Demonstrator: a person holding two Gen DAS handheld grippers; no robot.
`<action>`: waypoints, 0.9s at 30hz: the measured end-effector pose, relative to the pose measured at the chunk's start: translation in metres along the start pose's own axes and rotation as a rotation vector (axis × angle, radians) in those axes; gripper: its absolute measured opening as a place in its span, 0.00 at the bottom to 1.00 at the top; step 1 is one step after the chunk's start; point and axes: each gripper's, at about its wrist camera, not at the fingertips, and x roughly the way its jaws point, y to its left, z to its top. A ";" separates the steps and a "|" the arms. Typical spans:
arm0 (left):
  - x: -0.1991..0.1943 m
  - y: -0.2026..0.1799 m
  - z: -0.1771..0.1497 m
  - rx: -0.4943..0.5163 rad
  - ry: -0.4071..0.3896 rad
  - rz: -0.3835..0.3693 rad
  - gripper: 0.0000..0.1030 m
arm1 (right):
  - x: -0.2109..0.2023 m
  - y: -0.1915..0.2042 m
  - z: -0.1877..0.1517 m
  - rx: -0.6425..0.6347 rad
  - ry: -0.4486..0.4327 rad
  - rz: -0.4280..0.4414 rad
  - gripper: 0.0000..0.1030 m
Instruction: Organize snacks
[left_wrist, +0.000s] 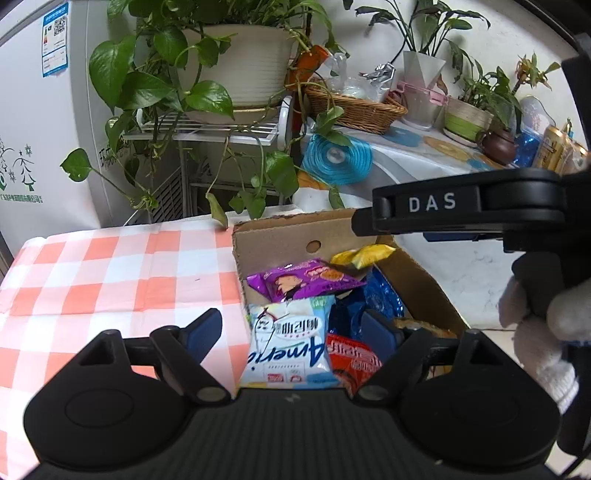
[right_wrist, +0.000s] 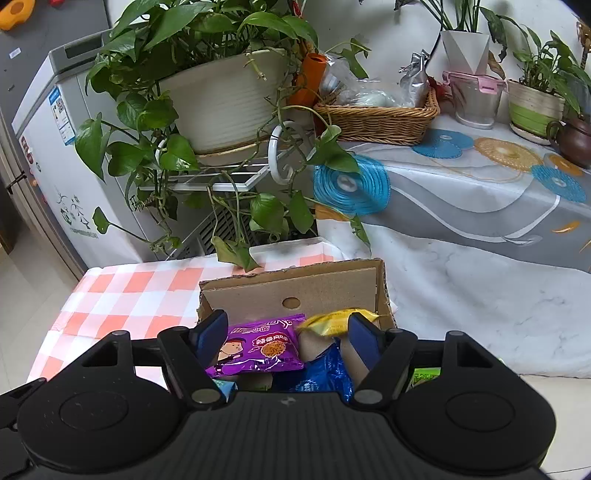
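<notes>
Only left view: white packet (left_wrist: 291, 343) | both hand-held grippers agape, left (left_wrist: 295, 328), right (right_wrist: 288, 332)

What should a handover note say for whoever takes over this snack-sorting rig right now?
Left gripper: open, empty, over the white-and-blue packet.
Right gripper: open, empty, over the purple packet.
Snacks: all that show lie in the cardboard box on the checked tablecloth: the purple and white-and-blue packets, a yellow packet, a blue packet, a red packet.
Done: packets are in the box, loosely piled.
Left: possibly tidying the pile; no snacks visible outside the box.
</notes>
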 end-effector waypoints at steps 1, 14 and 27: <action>-0.002 0.001 0.000 0.000 0.006 0.008 0.84 | -0.001 0.000 -0.001 0.004 0.000 -0.003 0.78; -0.024 0.022 -0.021 -0.015 0.075 0.087 0.90 | -0.016 0.006 -0.018 -0.025 0.041 -0.065 0.90; -0.039 0.042 -0.031 -0.074 0.118 0.141 0.94 | -0.036 0.023 -0.044 -0.137 0.125 -0.161 0.99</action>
